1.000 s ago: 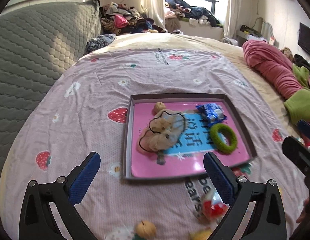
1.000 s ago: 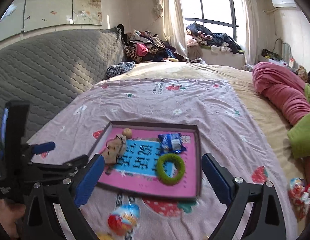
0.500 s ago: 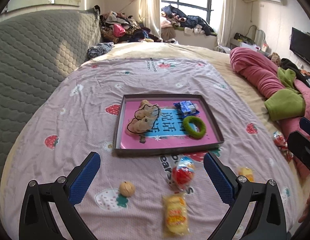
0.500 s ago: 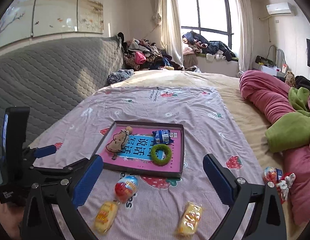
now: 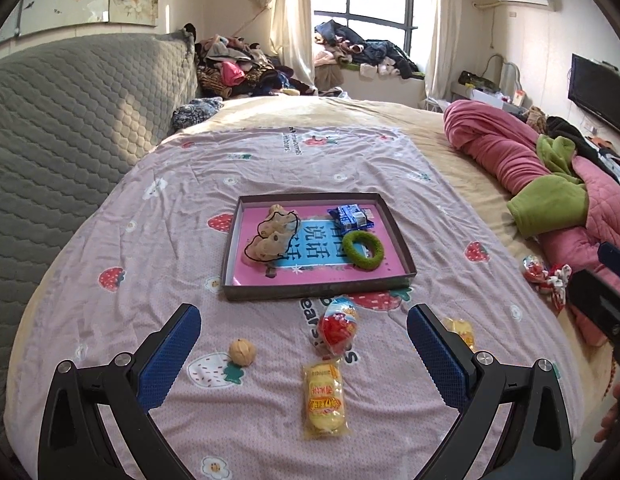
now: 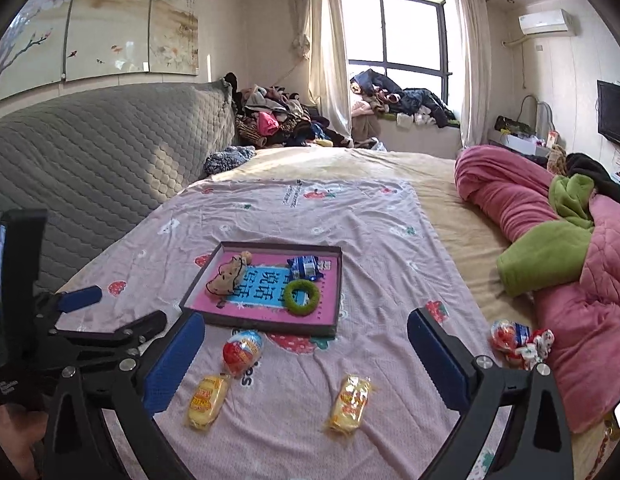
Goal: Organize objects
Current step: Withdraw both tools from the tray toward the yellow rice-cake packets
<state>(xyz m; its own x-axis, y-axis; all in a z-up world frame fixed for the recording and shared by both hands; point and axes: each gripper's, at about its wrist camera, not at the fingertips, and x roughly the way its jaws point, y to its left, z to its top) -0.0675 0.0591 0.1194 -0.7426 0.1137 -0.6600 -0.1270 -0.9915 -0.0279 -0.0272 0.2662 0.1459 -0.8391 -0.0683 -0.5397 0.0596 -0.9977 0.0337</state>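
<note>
A shallow box tray (image 5: pixel 316 291) (image 6: pixel 265 325) lies on the bed, holding a plush toy (image 5: pixel 271 238), a blue snack packet (image 5: pixel 350 217) and a green ring (image 5: pixel 364 245). In front of it lie a red egg toy (image 5: pixel 338 326) (image 6: pixel 242 350), a walnut (image 5: pixel 242 353), and yellow snack packs (image 5: pixel 324 398) (image 6: pixel 207 400) (image 6: pixel 349 403). My left gripper (image 5: pixel 303 354) is open and empty above these. My right gripper (image 6: pixel 305 360) is open and empty.
A pink quilt with a green blanket (image 5: pixel 550 200) lies along the right. A grey padded headboard (image 5: pixel 69 120) stands on the left. Wrapped toys (image 6: pixel 518 344) lie at the quilt's edge. Clothes (image 6: pixel 277 120) pile up under the window.
Both grippers have pulled back and up from the tray. The loose snacks, egg toy and walnut in front of it have come into view. Both stay open.
</note>
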